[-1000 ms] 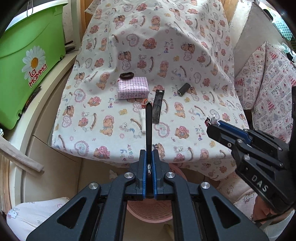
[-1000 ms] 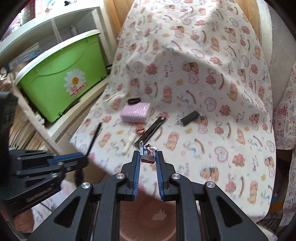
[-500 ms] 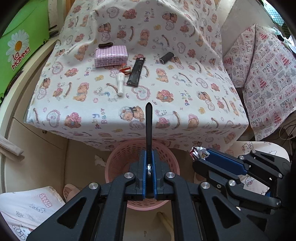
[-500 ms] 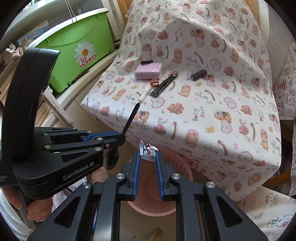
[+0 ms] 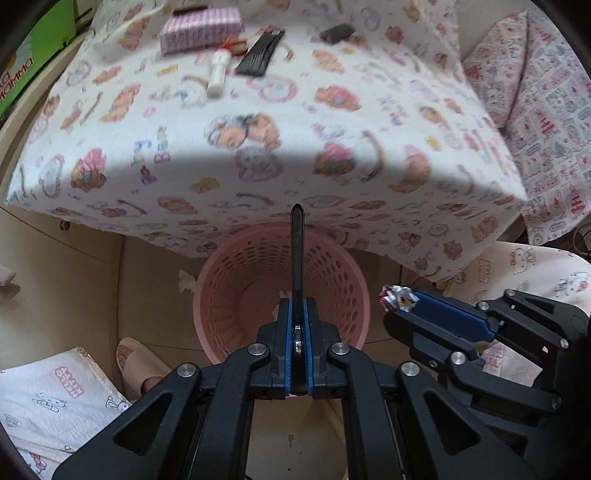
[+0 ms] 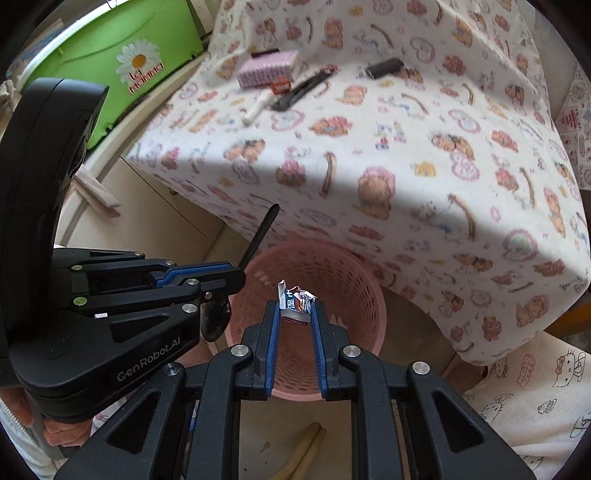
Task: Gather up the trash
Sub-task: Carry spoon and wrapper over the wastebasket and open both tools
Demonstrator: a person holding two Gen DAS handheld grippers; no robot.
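Note:
A pink perforated basket (image 5: 229,295) stands on the floor under the table's front edge. My left gripper (image 5: 296,308) is shut on a thin black plastic spoon (image 5: 296,251), whose handle sticks out over the basket's mouth. In the right wrist view the left gripper (image 6: 236,278) sits left of the basket (image 6: 369,295), with the spoon's (image 6: 258,236) bowl hanging below it. My right gripper (image 6: 295,317) is shut on a crumpled wrapper (image 6: 295,299), above the basket's opening. From the left wrist view, the right gripper (image 5: 400,310) and wrapper (image 5: 397,297) hover by the basket's right rim.
The teddy-print tablecloth (image 5: 258,129) carries a pink checked box (image 5: 201,29), a white tube (image 5: 216,75), a black flat strip (image 5: 260,55) and a small dark cylinder (image 5: 336,32). A green bin (image 6: 122,62) stands left. A slippered foot (image 5: 136,365) is beside the basket.
Both grippers have sunk from above the table to just over the pink basket and tilted downward. Each keeps its hold on its item.

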